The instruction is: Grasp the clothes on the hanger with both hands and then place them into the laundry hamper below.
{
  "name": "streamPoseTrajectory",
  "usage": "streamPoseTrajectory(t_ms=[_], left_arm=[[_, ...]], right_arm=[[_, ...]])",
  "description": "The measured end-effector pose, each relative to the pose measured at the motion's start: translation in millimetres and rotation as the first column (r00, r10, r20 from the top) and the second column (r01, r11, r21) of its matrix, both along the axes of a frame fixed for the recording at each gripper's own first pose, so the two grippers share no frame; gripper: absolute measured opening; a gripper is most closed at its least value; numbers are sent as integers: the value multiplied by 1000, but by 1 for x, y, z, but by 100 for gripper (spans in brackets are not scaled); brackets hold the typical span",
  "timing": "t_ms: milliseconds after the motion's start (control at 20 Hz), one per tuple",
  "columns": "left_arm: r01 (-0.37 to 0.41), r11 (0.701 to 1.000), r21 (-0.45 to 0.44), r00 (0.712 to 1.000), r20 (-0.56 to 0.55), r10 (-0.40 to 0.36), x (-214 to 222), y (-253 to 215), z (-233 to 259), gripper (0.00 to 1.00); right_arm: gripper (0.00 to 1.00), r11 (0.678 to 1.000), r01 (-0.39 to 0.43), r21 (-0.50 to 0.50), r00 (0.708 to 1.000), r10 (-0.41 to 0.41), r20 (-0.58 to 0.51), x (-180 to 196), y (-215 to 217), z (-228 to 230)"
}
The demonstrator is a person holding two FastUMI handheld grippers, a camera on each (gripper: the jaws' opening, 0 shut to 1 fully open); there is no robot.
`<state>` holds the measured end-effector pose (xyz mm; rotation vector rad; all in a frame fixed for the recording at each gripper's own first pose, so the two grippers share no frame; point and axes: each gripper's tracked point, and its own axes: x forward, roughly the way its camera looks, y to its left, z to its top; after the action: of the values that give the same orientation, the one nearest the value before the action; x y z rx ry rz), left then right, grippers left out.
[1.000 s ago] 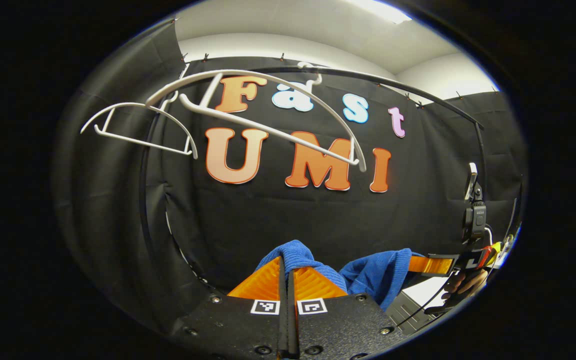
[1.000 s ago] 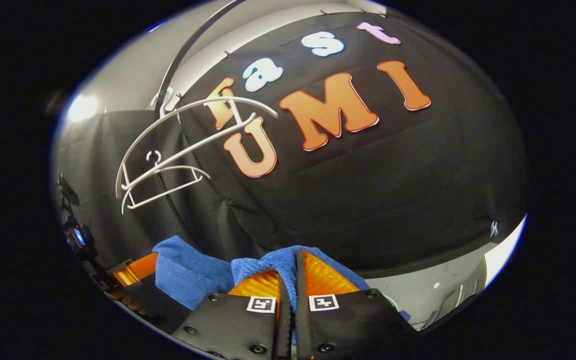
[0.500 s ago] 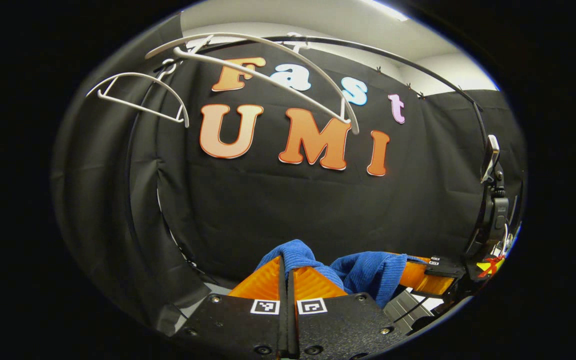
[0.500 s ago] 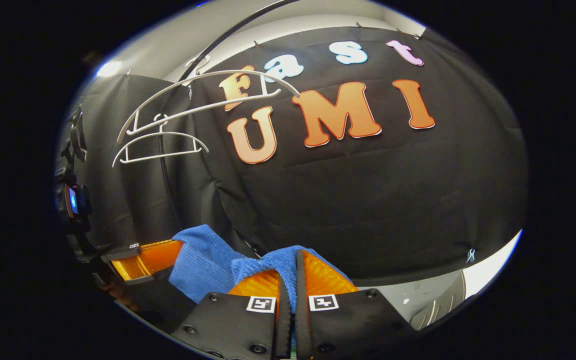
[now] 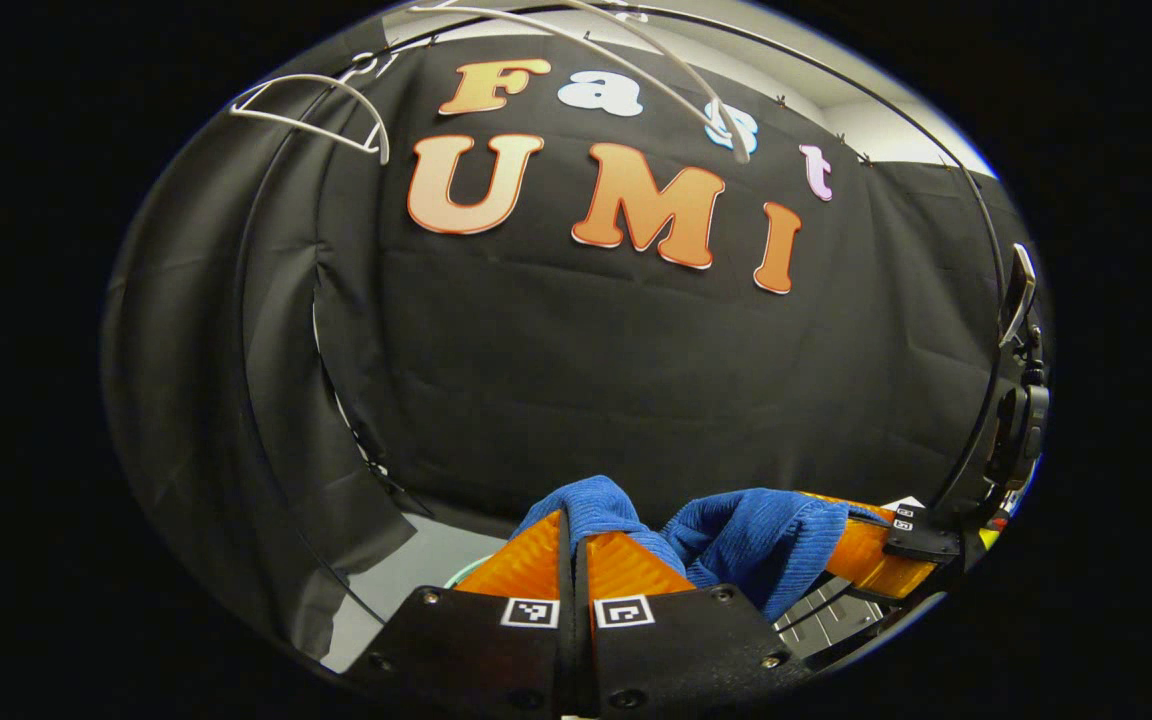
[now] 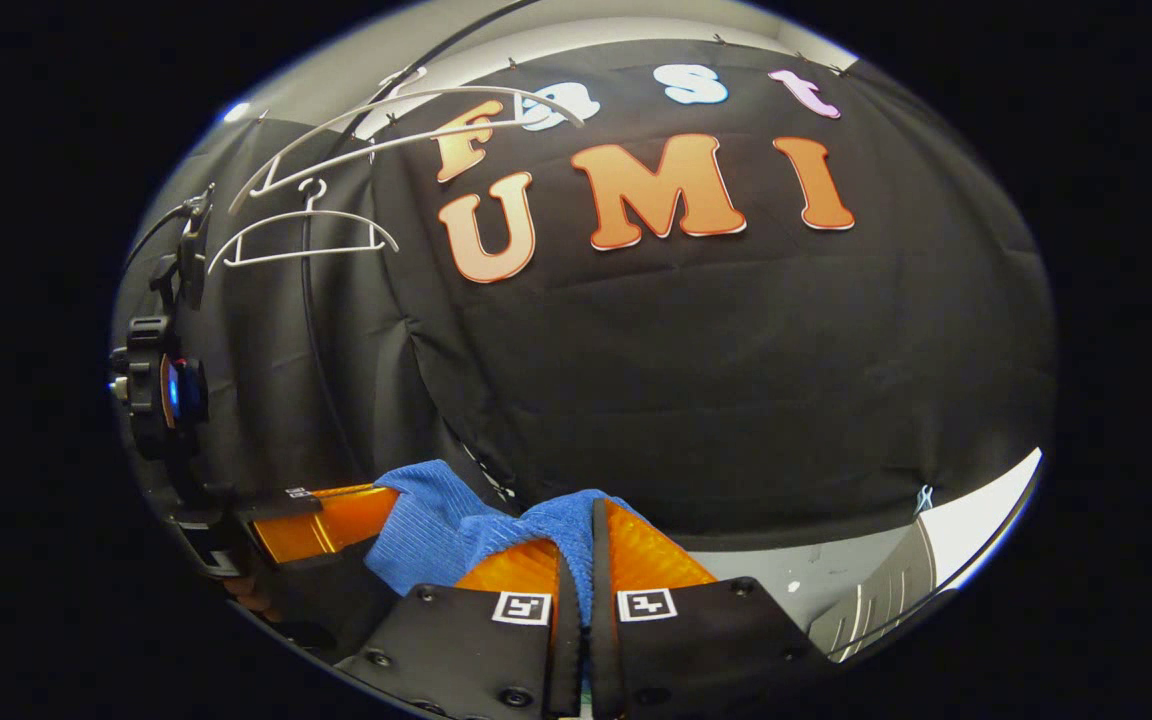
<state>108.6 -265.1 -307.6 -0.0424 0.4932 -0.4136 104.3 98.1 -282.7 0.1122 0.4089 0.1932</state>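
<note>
A blue knitted garment (image 5: 736, 535) hangs between the two grippers, off the hangers. My left gripper (image 5: 574, 525) is shut on one bunched end of it. In the left gripper view the right gripper (image 5: 871, 550) shows at the lower right, holding the other end. My right gripper (image 6: 584, 520) is shut on the garment (image 6: 436, 520). The left gripper (image 6: 321, 510) appears at the lower left of the right gripper view, gripping the cloth. Two bare white hangers (image 6: 301, 225) hang from a black rail (image 6: 416, 60) high above. A pale green rim (image 5: 466, 573), perhaps the hamper, peeks out beside my left fingers.
Black cloth walls close the booth at the back and left. A grey floor strip (image 5: 416, 570) shows below the cloth. A black curved stand pole (image 5: 266, 400) runs down the left side. A camera mount (image 5: 1021, 400) stands at the right.
Both grippers have moved down with the blue garment; the hangers and rail have risen toward the top of both views, and floor has come into view below.
</note>
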Motion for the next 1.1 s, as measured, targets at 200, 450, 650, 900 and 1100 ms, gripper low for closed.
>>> streamPoseTrajectory(t_ms=[200,450,650,900,1100], left_arm=[[-13,1000,17,998,-68,14,-5,7,-41,0],[-26,998,53,983,-178,36,-11,14,-96,0],[-33,996,83,966,-252,53,-23,17,-140,0],[-28,989,143,932,-354,77,-42,26,-194,0],[-35,981,189,902,-416,113,-56,36,-230,0]], right_arm=[[11,999,40,1,998,-40,-45,-1,-15,-37],[11,991,130,29,988,-127,-89,0,-32,-76],[11,983,179,34,970,-171,-172,-9,-45,-122],[11,983,183,0,949,-176,-262,-22,-43,-174],[11,986,159,-44,931,-165,-325,-29,-38,-212]])
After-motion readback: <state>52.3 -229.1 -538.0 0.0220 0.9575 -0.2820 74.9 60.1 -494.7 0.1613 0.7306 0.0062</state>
